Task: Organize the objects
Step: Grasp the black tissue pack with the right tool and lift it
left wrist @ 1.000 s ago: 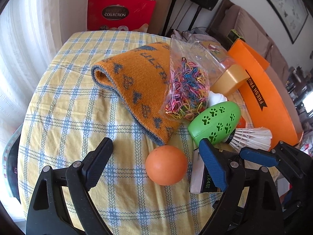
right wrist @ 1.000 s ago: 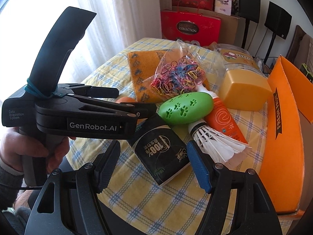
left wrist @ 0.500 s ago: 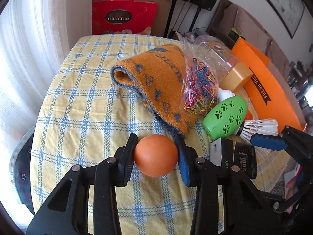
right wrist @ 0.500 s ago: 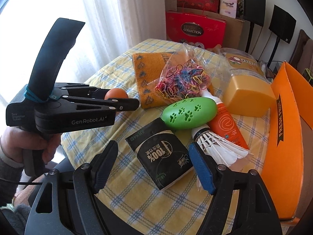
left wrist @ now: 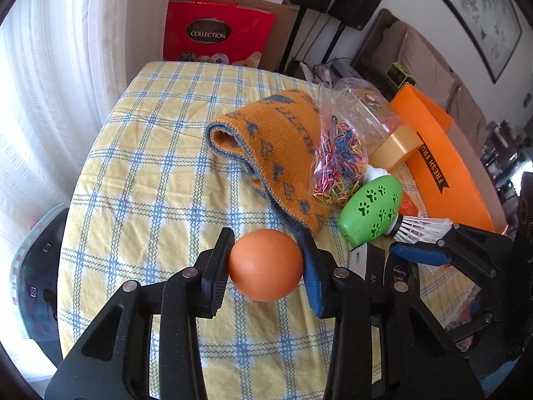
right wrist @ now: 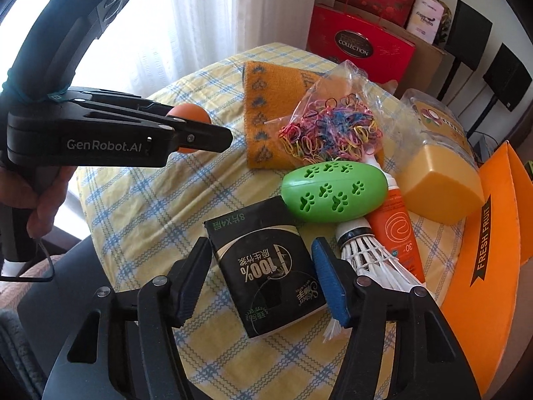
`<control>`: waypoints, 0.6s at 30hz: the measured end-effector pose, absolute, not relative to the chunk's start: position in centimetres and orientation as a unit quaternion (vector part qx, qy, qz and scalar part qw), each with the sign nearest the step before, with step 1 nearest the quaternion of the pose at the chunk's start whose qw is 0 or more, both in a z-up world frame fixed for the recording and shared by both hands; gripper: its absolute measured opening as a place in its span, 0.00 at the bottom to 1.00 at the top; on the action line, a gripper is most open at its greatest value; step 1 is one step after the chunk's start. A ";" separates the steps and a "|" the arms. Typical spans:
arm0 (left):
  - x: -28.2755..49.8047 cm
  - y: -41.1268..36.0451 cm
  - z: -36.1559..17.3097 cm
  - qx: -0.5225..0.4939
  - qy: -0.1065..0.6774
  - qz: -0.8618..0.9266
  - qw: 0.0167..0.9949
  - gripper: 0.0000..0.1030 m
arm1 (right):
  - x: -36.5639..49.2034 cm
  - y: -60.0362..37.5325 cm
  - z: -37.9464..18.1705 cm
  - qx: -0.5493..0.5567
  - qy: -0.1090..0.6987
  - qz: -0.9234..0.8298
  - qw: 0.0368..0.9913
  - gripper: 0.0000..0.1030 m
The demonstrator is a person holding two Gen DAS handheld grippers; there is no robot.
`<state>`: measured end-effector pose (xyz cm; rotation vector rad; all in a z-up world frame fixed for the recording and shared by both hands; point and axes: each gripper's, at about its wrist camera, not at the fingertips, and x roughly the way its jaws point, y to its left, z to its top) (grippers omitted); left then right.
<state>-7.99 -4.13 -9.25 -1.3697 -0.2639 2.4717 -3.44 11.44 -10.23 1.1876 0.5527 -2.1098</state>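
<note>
The left gripper is pinching the orange ball just above the tabletop; being round, it could be squirting free. The right gripper is closing around the black tissue pack, risking snagging the shuttlecock beside it.

Bright daylight through the curtain blows out; fisheye edges curve.
</note>
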 end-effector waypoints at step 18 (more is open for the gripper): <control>-6.4 -2.5 -5.1 -0.442 -0.101 0.871 0.188 0.35 | -1.2 16.3 -4.0 0.424 0.056 -0.846 0.319 0.55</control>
